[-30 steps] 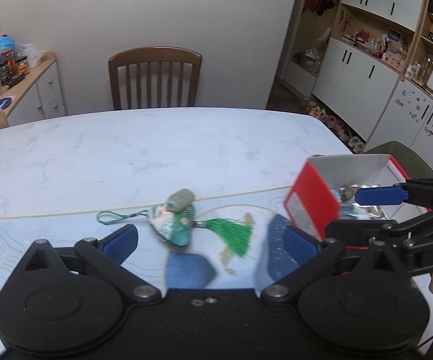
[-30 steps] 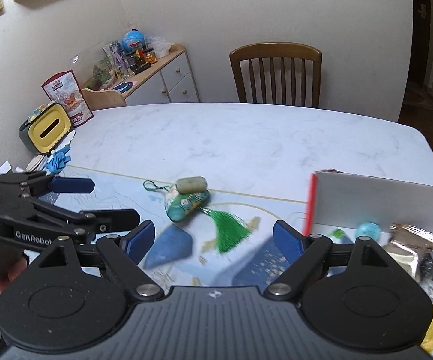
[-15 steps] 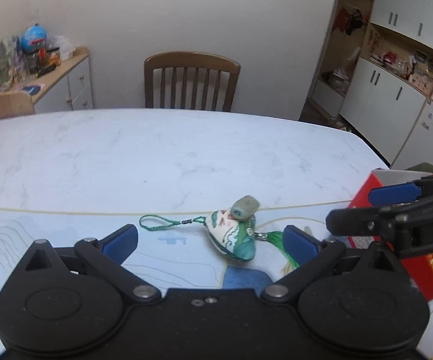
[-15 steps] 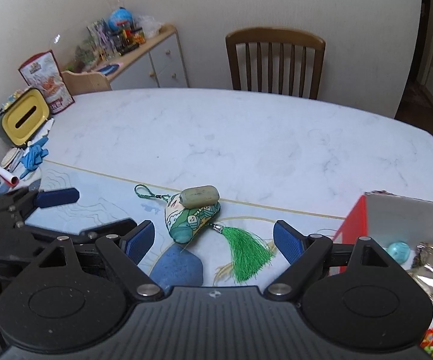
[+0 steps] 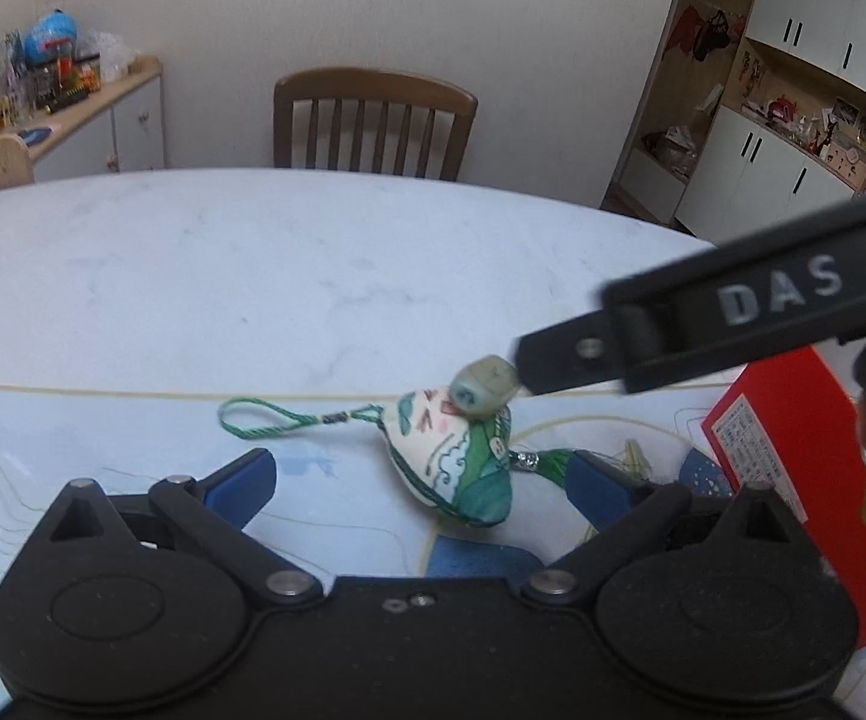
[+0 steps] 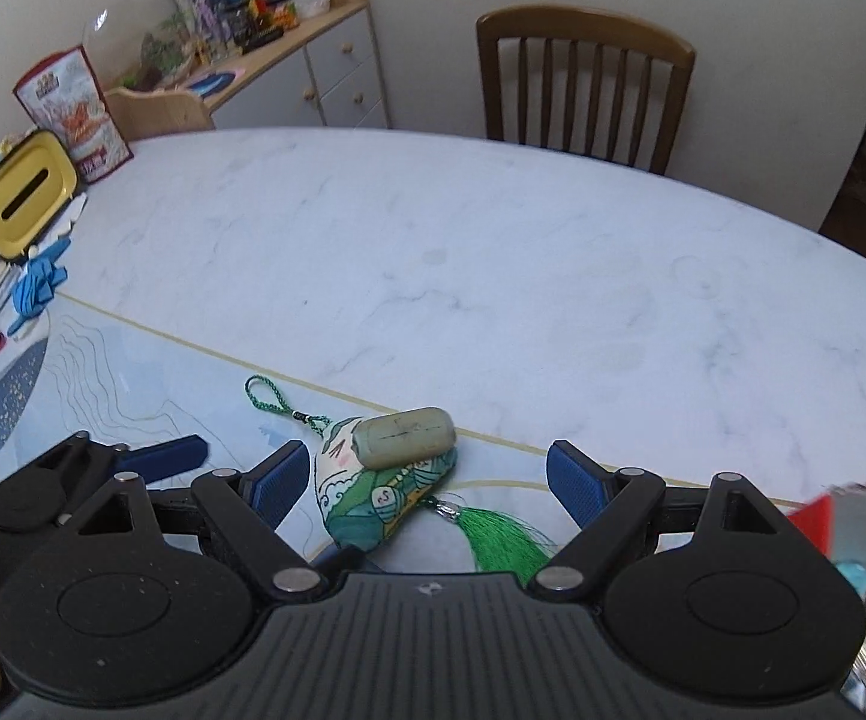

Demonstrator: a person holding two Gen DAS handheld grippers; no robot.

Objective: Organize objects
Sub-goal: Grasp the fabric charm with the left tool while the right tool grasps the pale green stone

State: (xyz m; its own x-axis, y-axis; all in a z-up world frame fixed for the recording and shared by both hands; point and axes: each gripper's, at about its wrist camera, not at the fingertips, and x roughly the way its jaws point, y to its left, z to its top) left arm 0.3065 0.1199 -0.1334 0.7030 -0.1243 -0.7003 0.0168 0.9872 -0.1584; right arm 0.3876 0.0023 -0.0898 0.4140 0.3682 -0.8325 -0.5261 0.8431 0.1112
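step: reaching for the pouch (image 6: 382,495) — it lay on the surface (image 6: 493,276), a little stone (image 6: 404,437) on top | right gripper (image 6: 427,480) fingers wide open around it | left gripper (image 5: 418,483) open too | next: close gently, carry to the red box (image 5: 793,468)

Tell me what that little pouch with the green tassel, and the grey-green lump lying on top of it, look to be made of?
Pouch: printed fabric, soft and stuffed, matte, with corded seams. Tassel: glossy green thread, silk-like. Lump: smooth, dull, rounded; perhaps stone or soap, I cannot tell which.
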